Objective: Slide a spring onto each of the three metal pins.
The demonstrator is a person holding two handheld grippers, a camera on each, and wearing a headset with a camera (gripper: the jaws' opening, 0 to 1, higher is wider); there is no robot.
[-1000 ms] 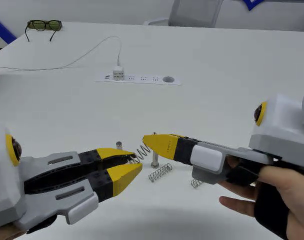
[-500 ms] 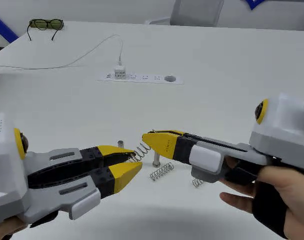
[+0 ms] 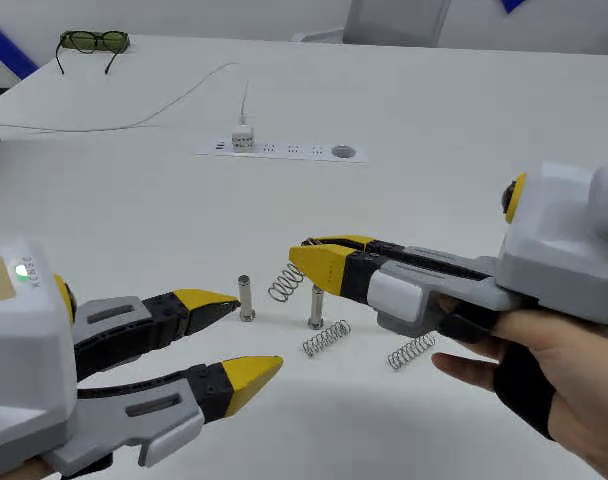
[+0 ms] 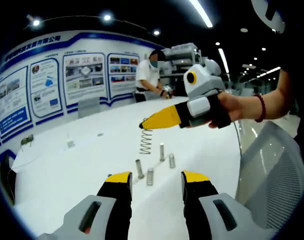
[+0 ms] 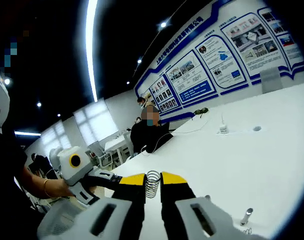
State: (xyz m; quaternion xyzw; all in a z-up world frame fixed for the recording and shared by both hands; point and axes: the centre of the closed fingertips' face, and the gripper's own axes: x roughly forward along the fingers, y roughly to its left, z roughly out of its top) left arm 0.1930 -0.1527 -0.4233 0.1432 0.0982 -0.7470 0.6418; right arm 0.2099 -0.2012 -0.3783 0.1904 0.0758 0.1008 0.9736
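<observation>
My right gripper (image 3: 306,262) is shut on the top end of a spring (image 3: 284,283), which hangs tilted from its yellow tips just above the white table. Two upright metal pins (image 3: 245,297) (image 3: 316,307) stand bare below it, the spring between them. Two loose springs (image 3: 324,338) (image 3: 411,350) lie on the table in front of the pins. My left gripper (image 3: 246,338) stands open at the lower left, its tips just short of the left pin. In the right gripper view the spring (image 5: 152,187) sits pinched between the jaws. The left gripper view shows the right gripper (image 4: 144,123) with the spring (image 4: 146,141) dangling.
A white power strip (image 3: 279,152) with a plugged charger (image 3: 242,140) and a cable lies farther back. Sunglasses (image 3: 92,42) rest at the far left corner. A grey chair (image 3: 394,20) stands behind the table. A person (image 4: 149,75) works in the background.
My left gripper's jaws have opened and drawn back from the spring's lower end. The spring stays in the right gripper, which has shifted slightly right.
</observation>
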